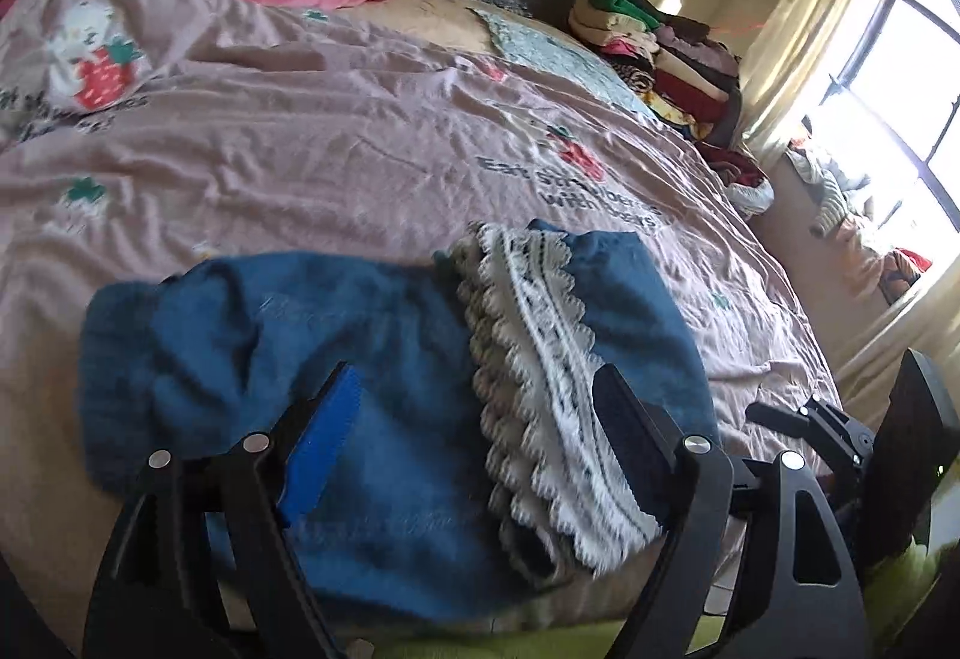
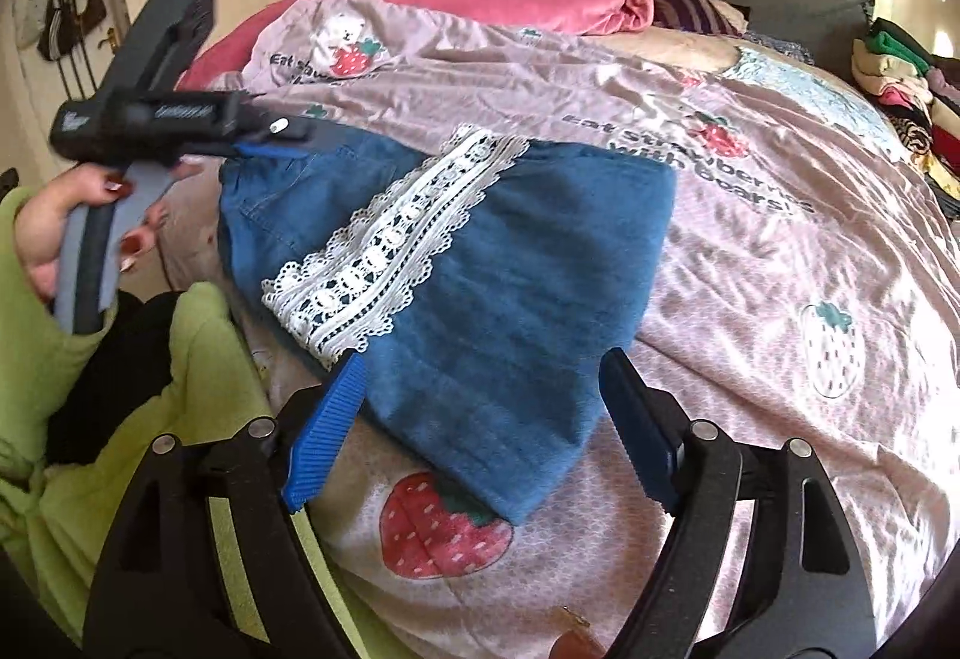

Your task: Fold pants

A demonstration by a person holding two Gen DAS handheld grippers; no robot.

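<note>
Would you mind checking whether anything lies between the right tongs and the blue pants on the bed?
Nothing visible does. The right tongs are open just above the pants, whose near corner shows between the fingers, with only the bedspread underneath.

Both grippers: black linkage arms, silver pivot screws, ribbed blue pads (image 2: 327, 431). Left gripper (image 2: 282, 134) grey-handled. Person wears lime-green sleeve (image 2: 30, 347), red nail polish.

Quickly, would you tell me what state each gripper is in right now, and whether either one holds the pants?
Left gripper: open, holding nothing; blue pants lie beneath it.
Right gripper: open, holding nothing, above the pants' corner.
</note>
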